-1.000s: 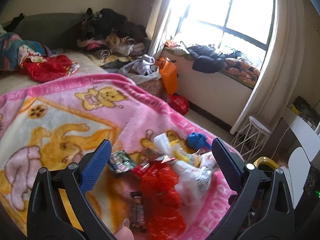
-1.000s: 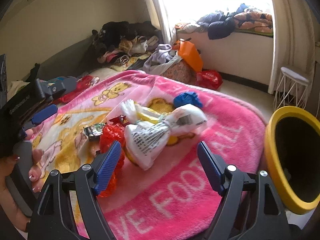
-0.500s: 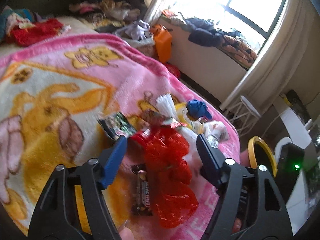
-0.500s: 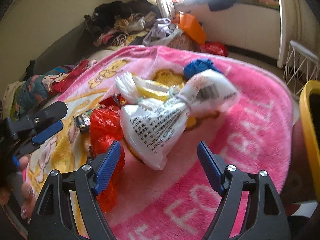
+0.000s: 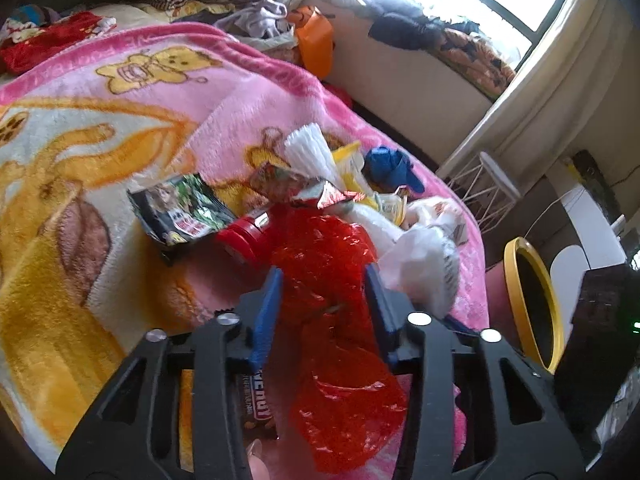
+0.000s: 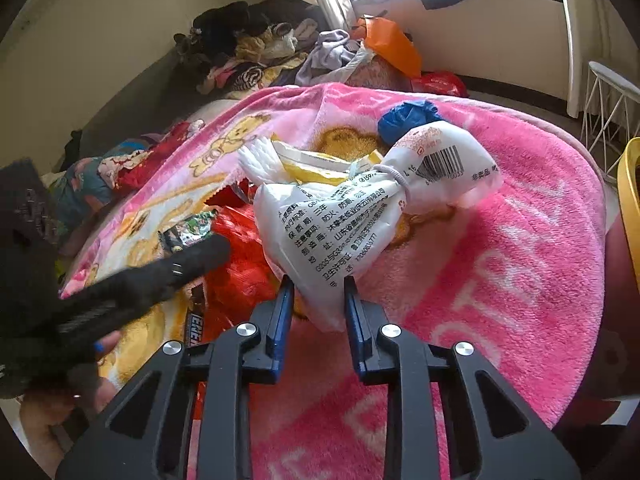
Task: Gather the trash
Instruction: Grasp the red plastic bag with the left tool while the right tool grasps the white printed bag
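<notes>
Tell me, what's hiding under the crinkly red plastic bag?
Under the red plastic bag a brown candy bar wrapper and the pink blanket peek out. Whatever else lies beneath is covered.

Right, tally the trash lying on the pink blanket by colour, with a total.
Red: 3 (crinkly bag, round cap, foil wrapper)
White: 1 (printed bag)
Yellow and white: 1 (packet)
Blue: 1 (crumpled wad)
Dark: 2 (snack packet, candy bar wrapper)
Total: 8
</notes>
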A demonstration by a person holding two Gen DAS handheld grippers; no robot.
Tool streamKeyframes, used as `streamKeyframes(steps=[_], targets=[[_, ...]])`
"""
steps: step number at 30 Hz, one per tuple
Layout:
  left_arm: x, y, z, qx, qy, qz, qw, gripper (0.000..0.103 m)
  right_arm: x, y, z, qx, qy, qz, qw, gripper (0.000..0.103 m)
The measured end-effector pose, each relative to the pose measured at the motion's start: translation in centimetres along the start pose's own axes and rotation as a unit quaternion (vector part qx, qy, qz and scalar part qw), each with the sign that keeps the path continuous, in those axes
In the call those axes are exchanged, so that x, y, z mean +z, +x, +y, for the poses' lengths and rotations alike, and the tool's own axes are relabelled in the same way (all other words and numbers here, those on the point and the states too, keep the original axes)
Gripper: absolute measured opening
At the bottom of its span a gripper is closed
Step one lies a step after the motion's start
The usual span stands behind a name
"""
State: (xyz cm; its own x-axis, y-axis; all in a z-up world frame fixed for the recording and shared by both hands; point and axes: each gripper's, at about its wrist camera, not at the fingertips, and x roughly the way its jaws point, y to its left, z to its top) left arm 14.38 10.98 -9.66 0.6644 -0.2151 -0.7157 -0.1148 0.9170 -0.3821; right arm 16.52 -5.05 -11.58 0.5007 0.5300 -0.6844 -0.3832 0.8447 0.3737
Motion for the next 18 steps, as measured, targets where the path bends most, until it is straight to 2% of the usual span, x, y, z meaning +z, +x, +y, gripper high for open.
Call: streamKeyframes(steps=[3,6,18], targets=[[-0.1,-0.1,0.0,0.0,-0.004,-0.003,1.0,0.012,0.0,-0.8,-0.2,0.006,0.002,-0.006,1.0,0.023],[-0.3,-0.5,-0.4,0.0,0.007,-0.009,0.9999,0.006,0.0,-1.7,-0.2,0.012,0.0,-0.015,1.0,0.021],[0.3,-4.6,-2.6,-0.018,0.03,-0.064,0.9973,0.003,-0.2,-6.1,1.3,0.011,-0.066,-0.07,0.995,0.017]])
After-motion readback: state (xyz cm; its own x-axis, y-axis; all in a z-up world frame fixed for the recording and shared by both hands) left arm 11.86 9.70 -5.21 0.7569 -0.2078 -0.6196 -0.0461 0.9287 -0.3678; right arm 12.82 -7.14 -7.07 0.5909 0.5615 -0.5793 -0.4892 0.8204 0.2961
